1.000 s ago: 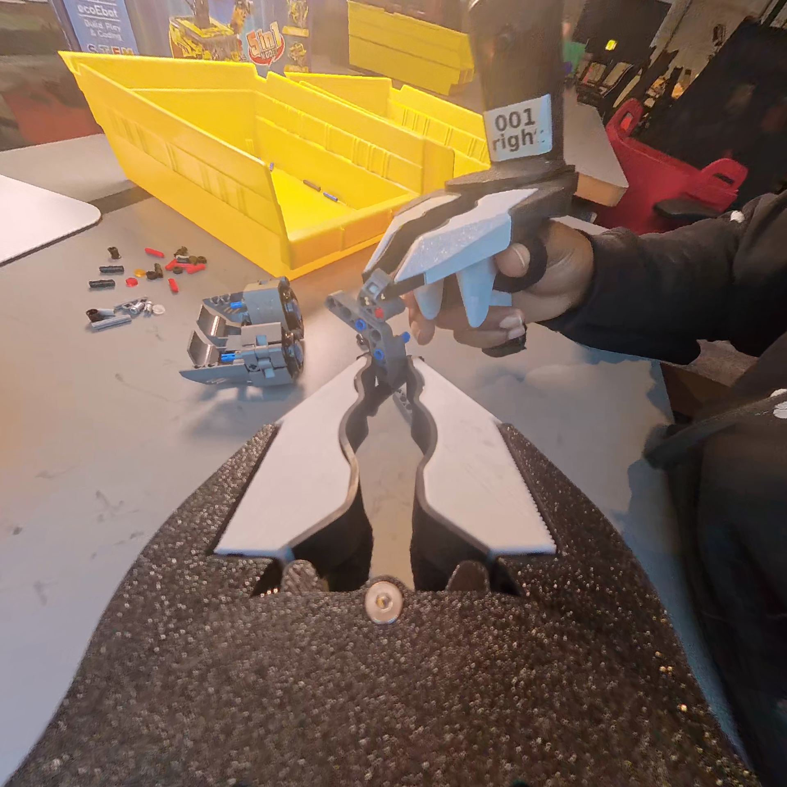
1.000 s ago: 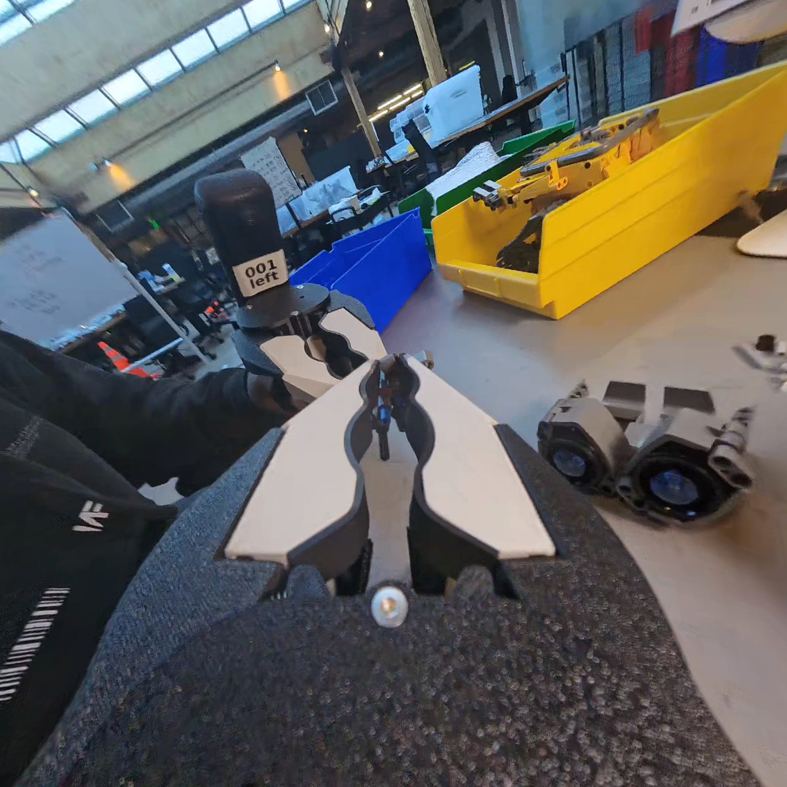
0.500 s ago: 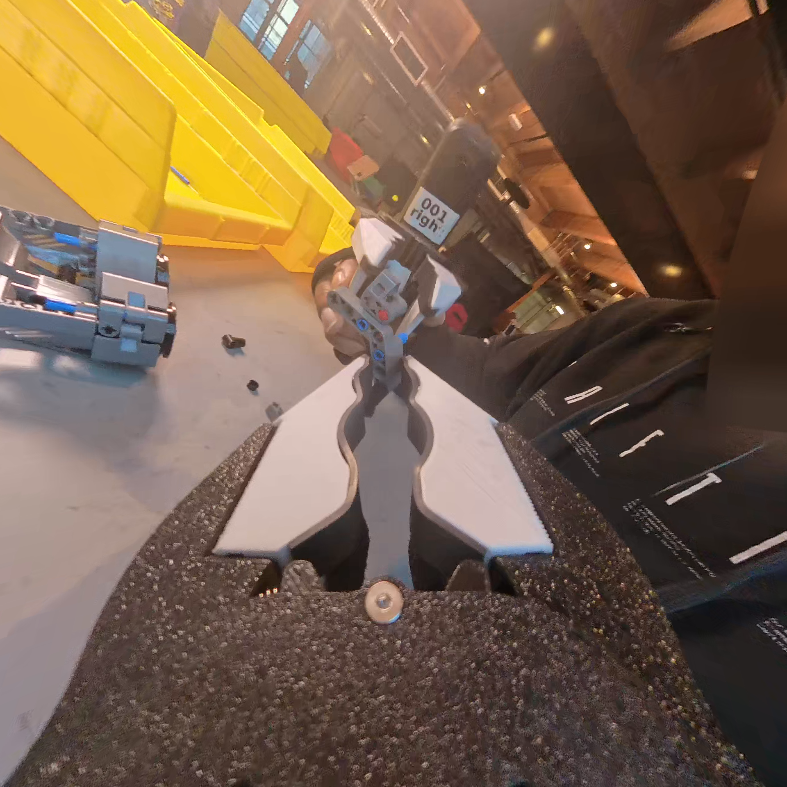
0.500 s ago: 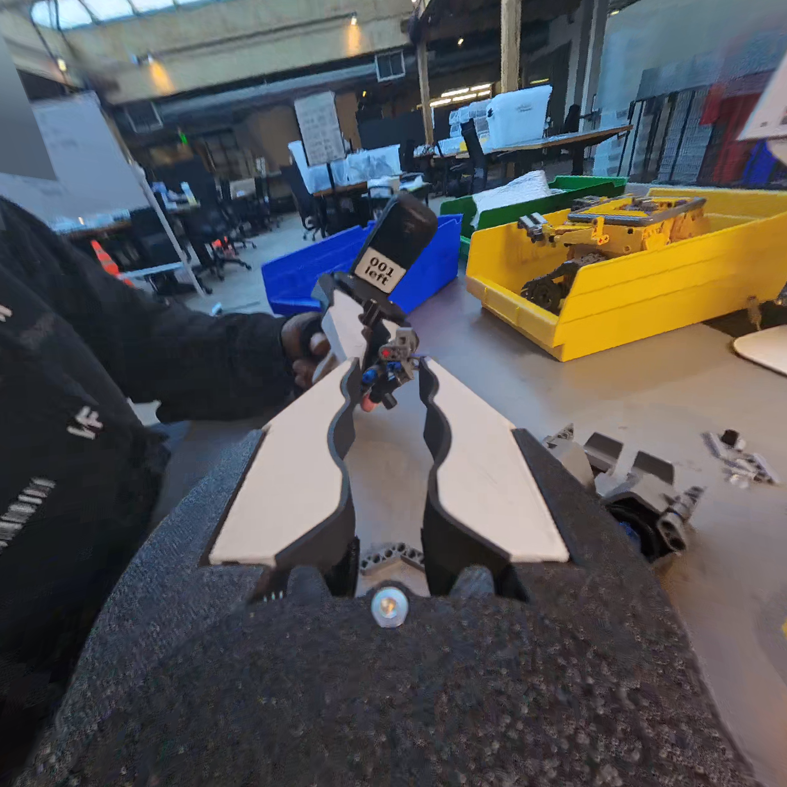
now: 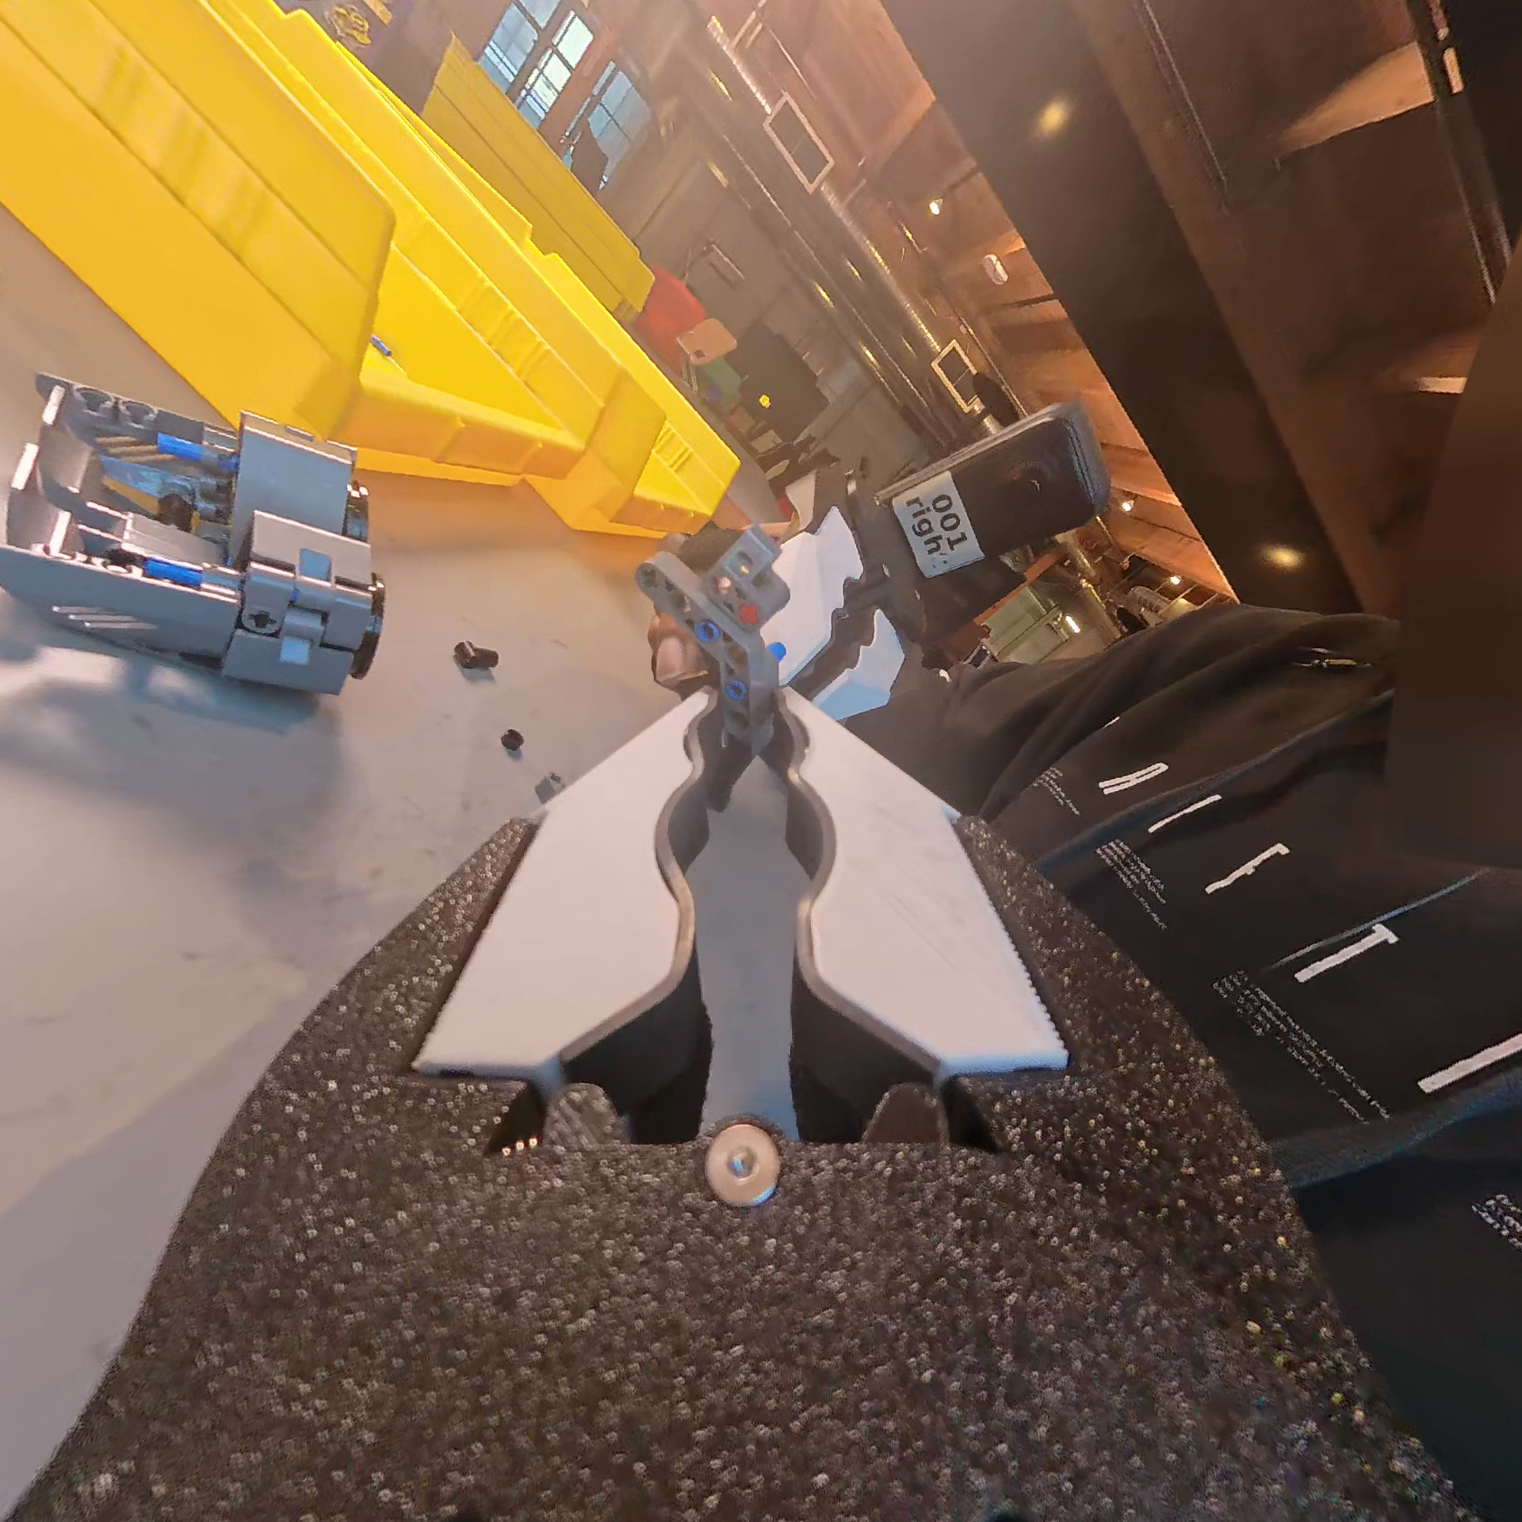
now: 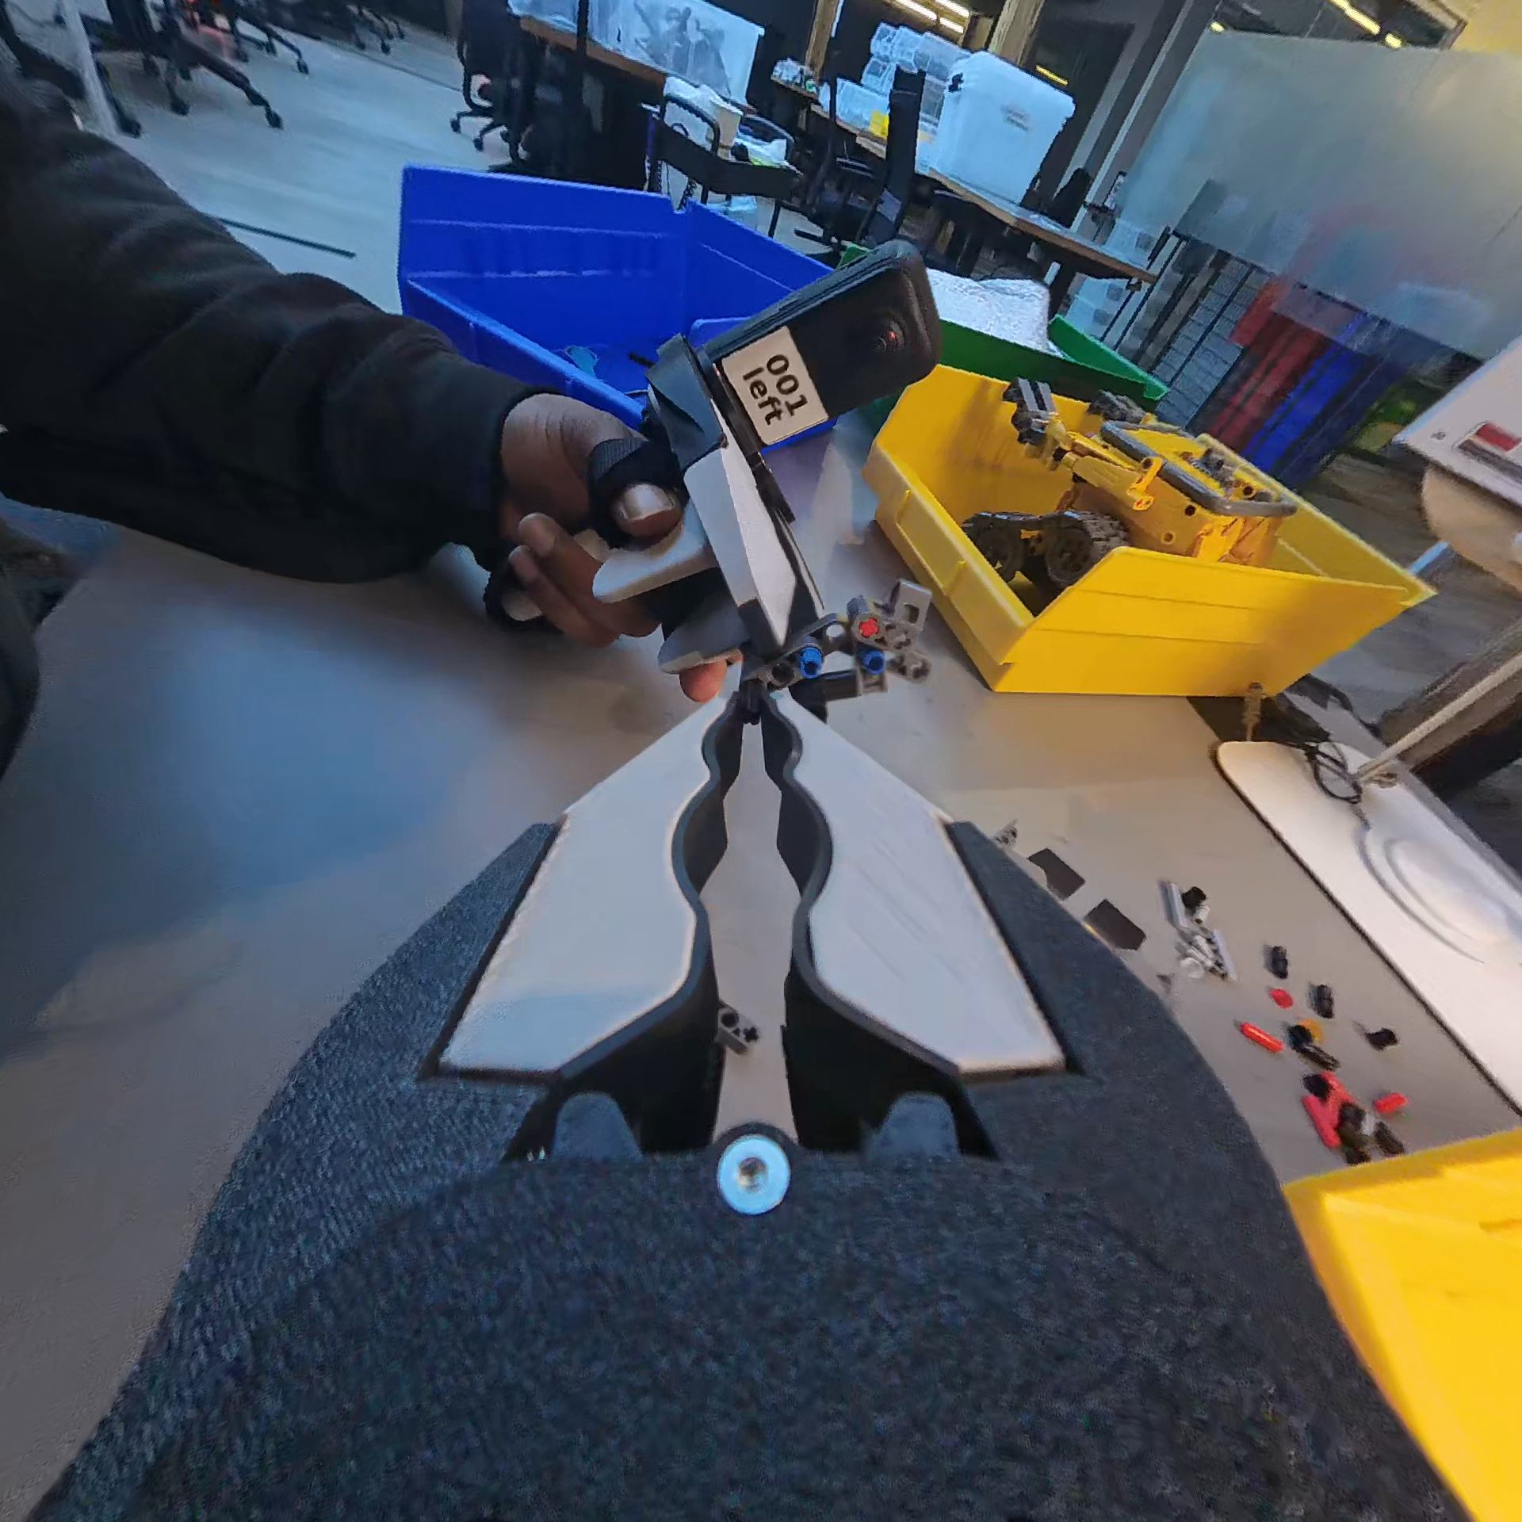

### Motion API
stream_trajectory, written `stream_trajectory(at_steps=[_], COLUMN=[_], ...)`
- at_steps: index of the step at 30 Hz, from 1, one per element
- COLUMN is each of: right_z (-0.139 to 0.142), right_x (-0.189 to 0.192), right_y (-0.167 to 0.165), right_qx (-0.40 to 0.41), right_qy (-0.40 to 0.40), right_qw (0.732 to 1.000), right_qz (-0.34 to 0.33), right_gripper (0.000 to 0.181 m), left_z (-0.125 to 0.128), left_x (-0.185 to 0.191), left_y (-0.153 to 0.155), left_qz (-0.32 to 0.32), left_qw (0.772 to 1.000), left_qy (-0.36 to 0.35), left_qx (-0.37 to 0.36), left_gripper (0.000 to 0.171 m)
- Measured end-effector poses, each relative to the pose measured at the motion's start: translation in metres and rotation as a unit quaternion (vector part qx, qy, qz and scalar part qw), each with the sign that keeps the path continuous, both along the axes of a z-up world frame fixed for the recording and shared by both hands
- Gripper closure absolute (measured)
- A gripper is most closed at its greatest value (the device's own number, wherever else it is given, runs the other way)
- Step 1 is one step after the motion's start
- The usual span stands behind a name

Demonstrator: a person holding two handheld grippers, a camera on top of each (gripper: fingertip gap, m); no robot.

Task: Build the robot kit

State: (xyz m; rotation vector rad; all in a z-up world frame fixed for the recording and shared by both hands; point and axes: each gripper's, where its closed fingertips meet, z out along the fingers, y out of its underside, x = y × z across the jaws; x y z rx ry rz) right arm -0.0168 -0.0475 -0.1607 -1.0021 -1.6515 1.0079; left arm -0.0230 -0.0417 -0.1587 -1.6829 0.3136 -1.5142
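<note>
workshop | parts bins [image 6: 1145, 609], worktables [image 6: 1029, 222] (office chairs [image 6: 494, 74] behind)

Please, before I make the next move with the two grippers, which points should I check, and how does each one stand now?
1. Left hand-held gripper shut on the grey brick assembly: ok.
2. Right hand-held gripper closed on the assembly's dark end: probably ok, contact is partly hidden.
3. Assembly held above the table: ok.
4. Grey vehicle body apart from both grippers: ok.
5. Loose black pieces lying close beside the left gripper: not ok, they might get knocked.
</note>
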Motion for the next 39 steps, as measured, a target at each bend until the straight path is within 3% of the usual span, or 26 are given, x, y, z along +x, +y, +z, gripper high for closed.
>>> stream_trajectory(at_steps=[4,9,15,24,28,30,34,39], right_z=[-0.003,0.009,0.016,0.006,-0.007,-0.024,-0.069,-0.089], right_x=[0.003,0.007,0.009,0.008,0.021,0.034,0.057,0.055], right_y=[-0.003,-0.005,-0.005,-0.010,-0.007,0.013,0.051,0.055], right_qx=[0.073,-0.057,-0.106,-0.049,-0.051,-0.058,-0.035,-0.018], right_qy=[0.016,0.037,0.049,0.020,-0.045,-0.103,-0.221,-0.257], right_qw=[0.997,0.997,0.991,0.996,0.994,0.990,0.974,0.966], right_qz=[0.015,0.044,0.059,0.067,0.090,0.076,0.021,0.001], right_gripper=[0.179,0.179,0.179,0.179,0.177,0.164,0.161,0.161], left_z=[0.008,0.017,0.018,0.007,0.003,0.005,0.007,0.006], left_x=[-0.002,-0.007,-0.002,0.010,0.009,0.003,-0.002,-0.005], left_y=[-0.007,-0.008,-0.012,-0.021,-0.025,-0.025,-0.021,-0.018], left_qz=[-0.020,-0.018,-0.033,-0.046,-0.056,-0.051,-0.040,-0.030], left_qw=[0.999,0.999,0.999,0.994,0.991,0.991,0.992,0.993], left_qy=[0.005,-0.028,-0.033,0.068,0.089,0.083,0.077,0.071], left_qx=[0.029,0.026,0.023,0.075,0.085,0.088,0.086,0.084], left_gripper=[0.161,0.162,0.153,0.165,0.165,0.165,0.165,0.165])
